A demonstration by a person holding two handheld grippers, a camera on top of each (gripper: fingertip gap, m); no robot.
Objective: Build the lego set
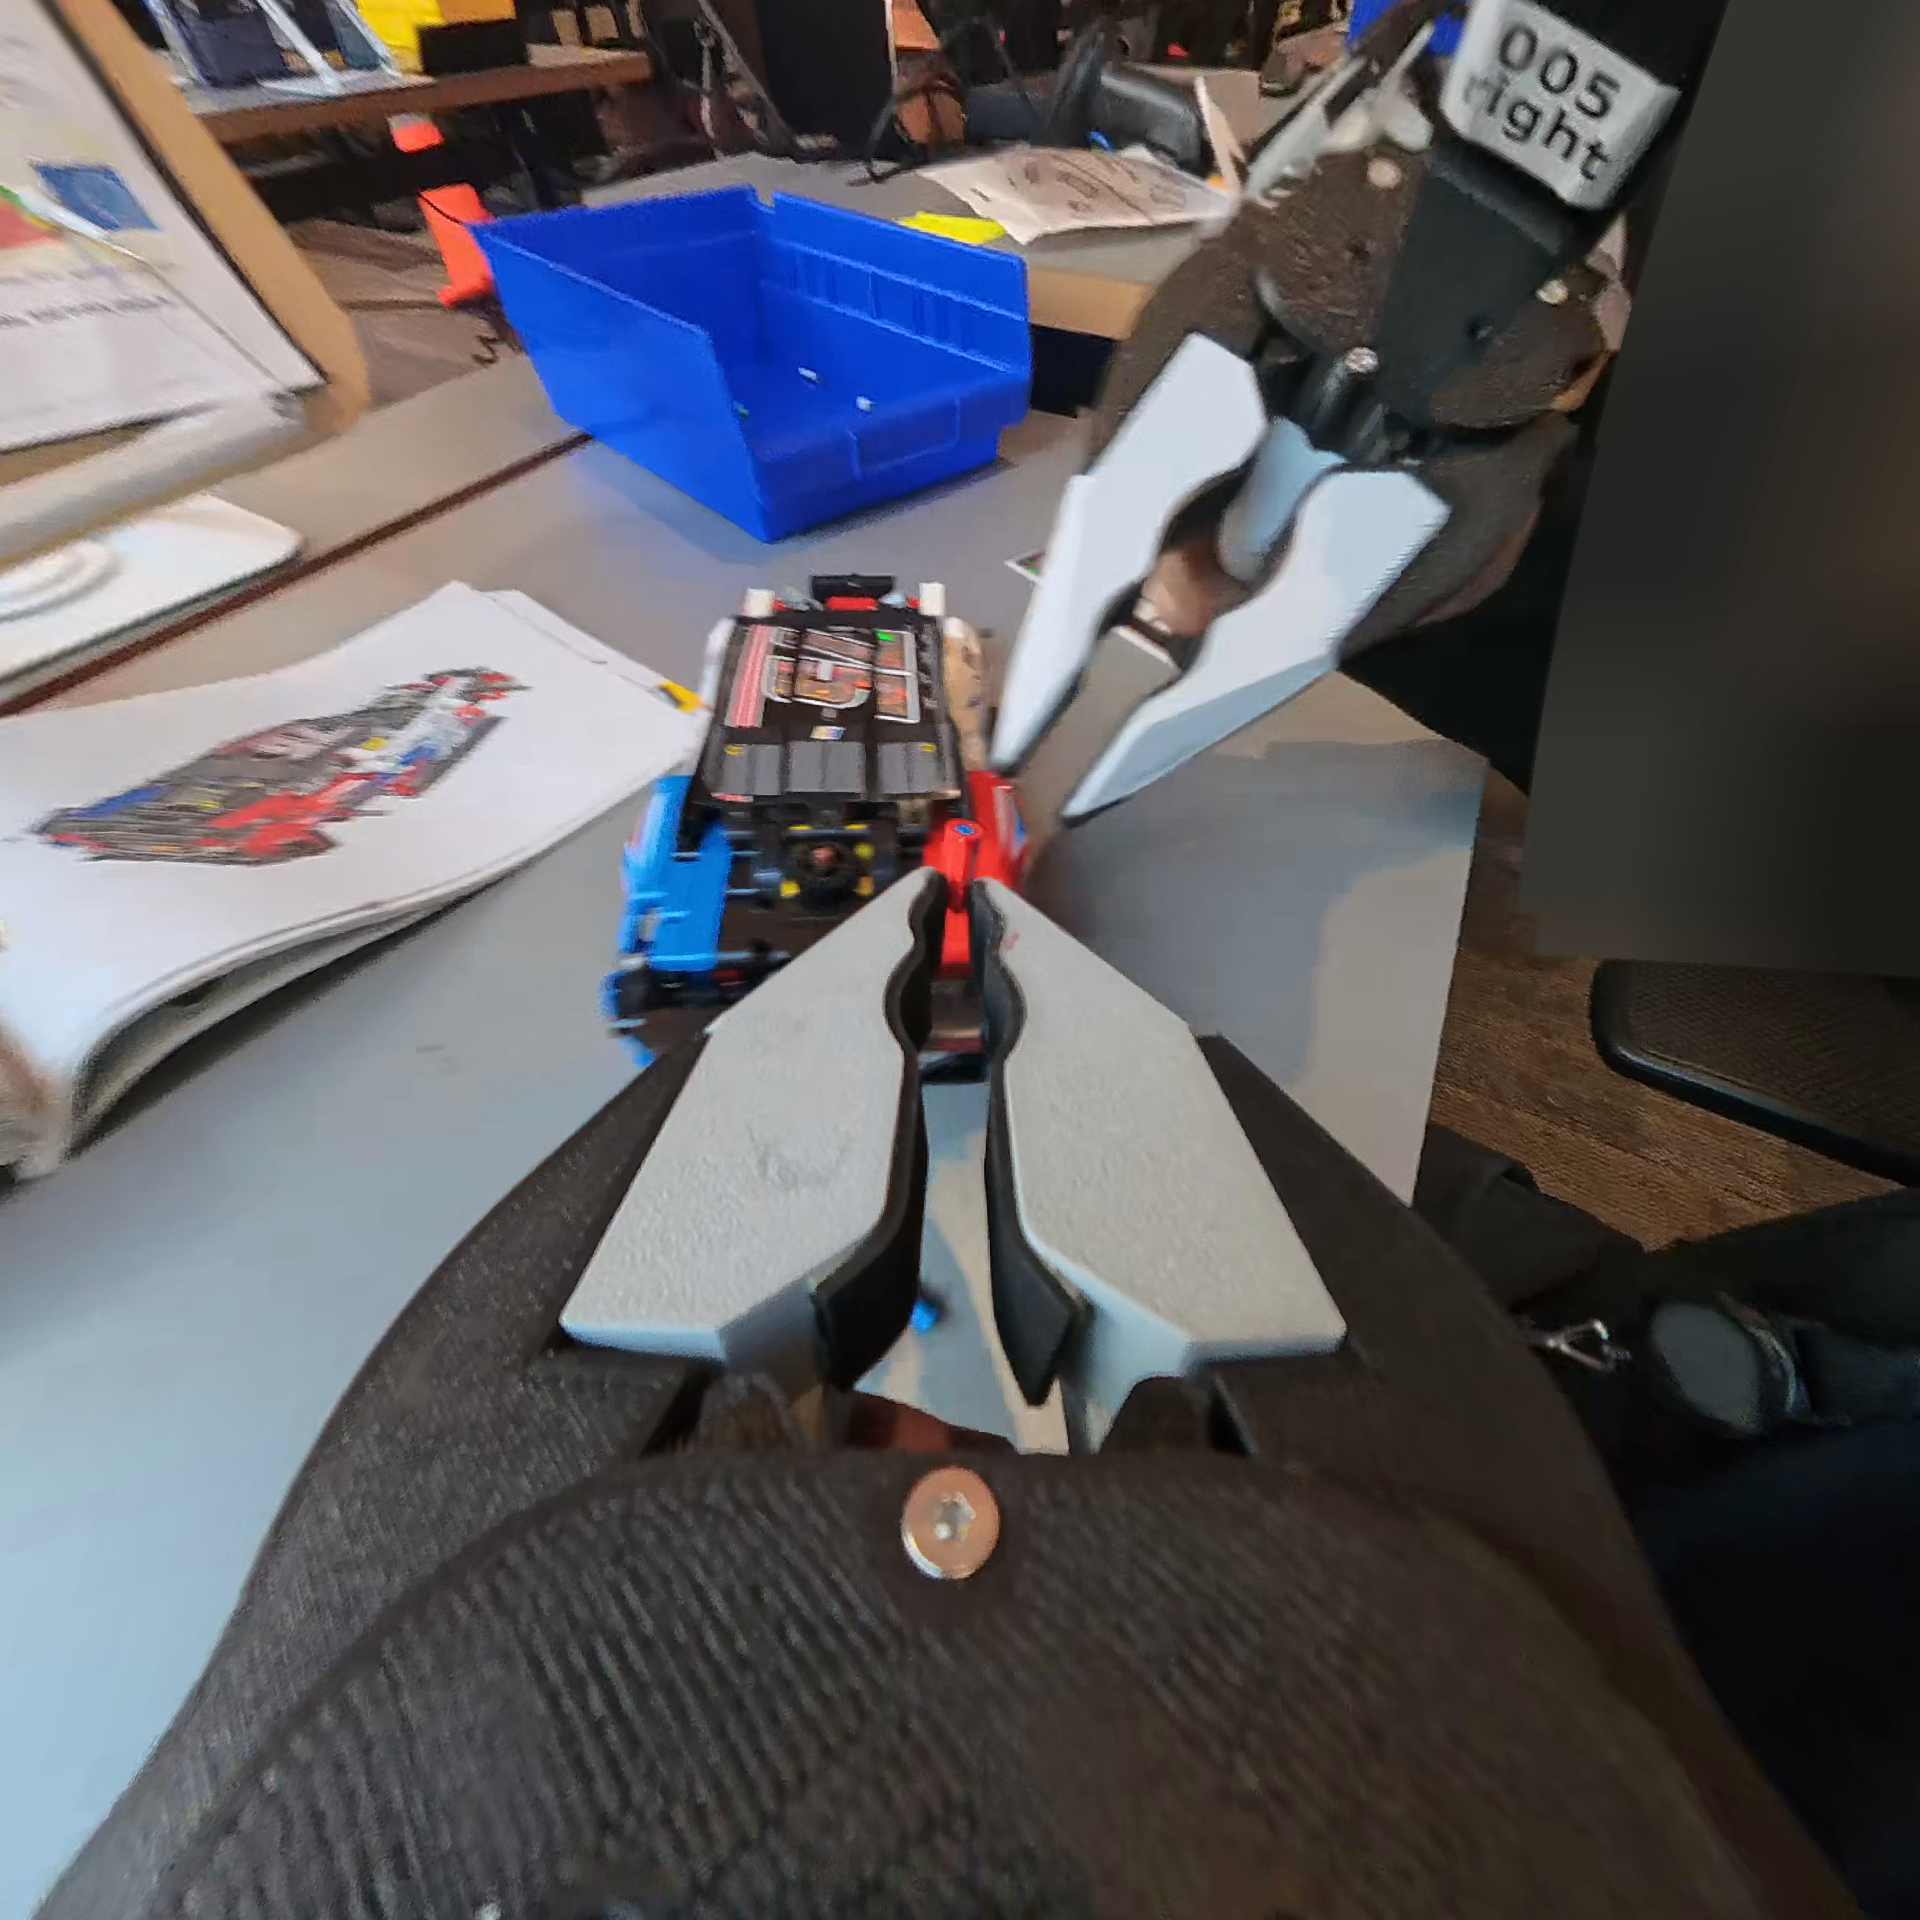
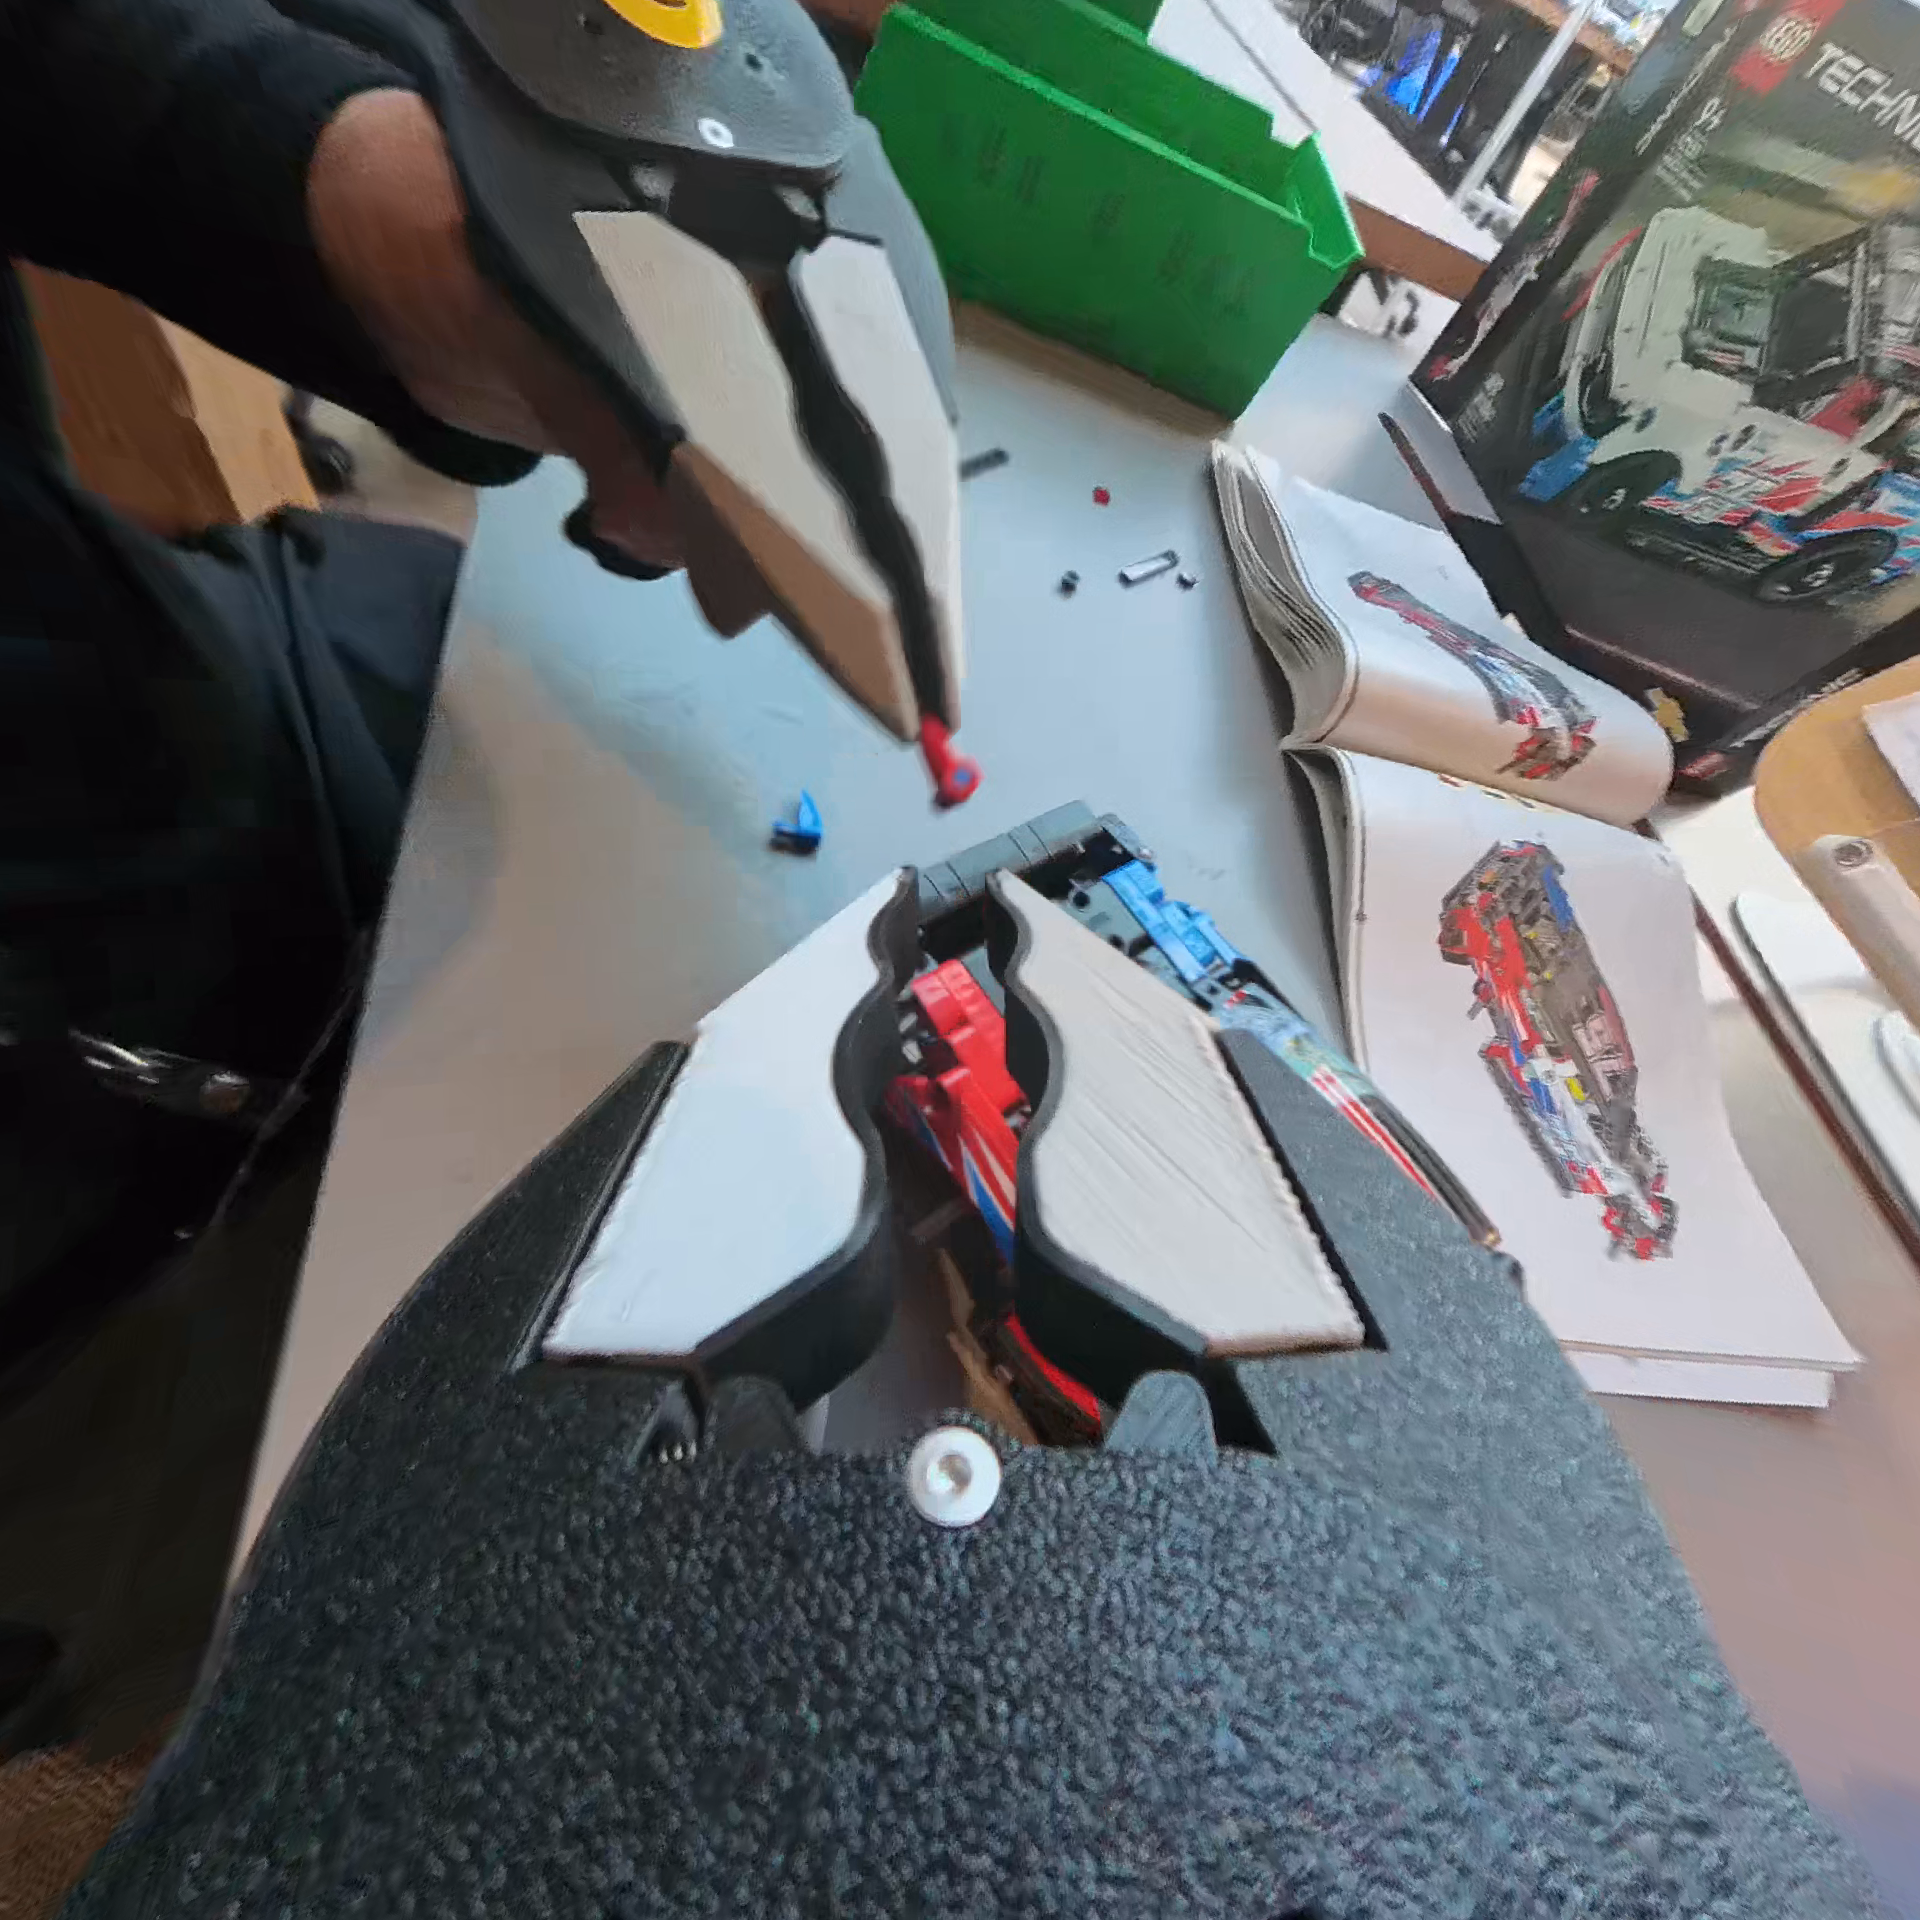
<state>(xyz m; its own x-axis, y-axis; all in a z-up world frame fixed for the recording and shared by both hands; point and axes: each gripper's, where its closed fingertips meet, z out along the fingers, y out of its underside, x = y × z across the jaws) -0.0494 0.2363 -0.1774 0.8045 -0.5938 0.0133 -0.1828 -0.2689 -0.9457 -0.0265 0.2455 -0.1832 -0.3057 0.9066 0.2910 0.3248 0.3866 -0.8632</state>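
Desk (image 1: 260, 1195), grey and wide, carries everything, in a cluttered workshop. Instruction booklet (image 1: 312, 790) lies open at nine o'clock of the lego car (image 1: 821, 790), presumably for reference; a blue bin (image 1: 769, 353) sits at twelve. Right gripper (image 2: 951, 894) hovers over the car, its fingers slightly parted and gripping nothing, probably ready to steady it. Left gripper (image 1: 958, 888) is pinched closed on a small red piece (image 2: 948, 764), seemingly to be fitted. A loose blue piece (image 2: 798, 821) lies nearby.
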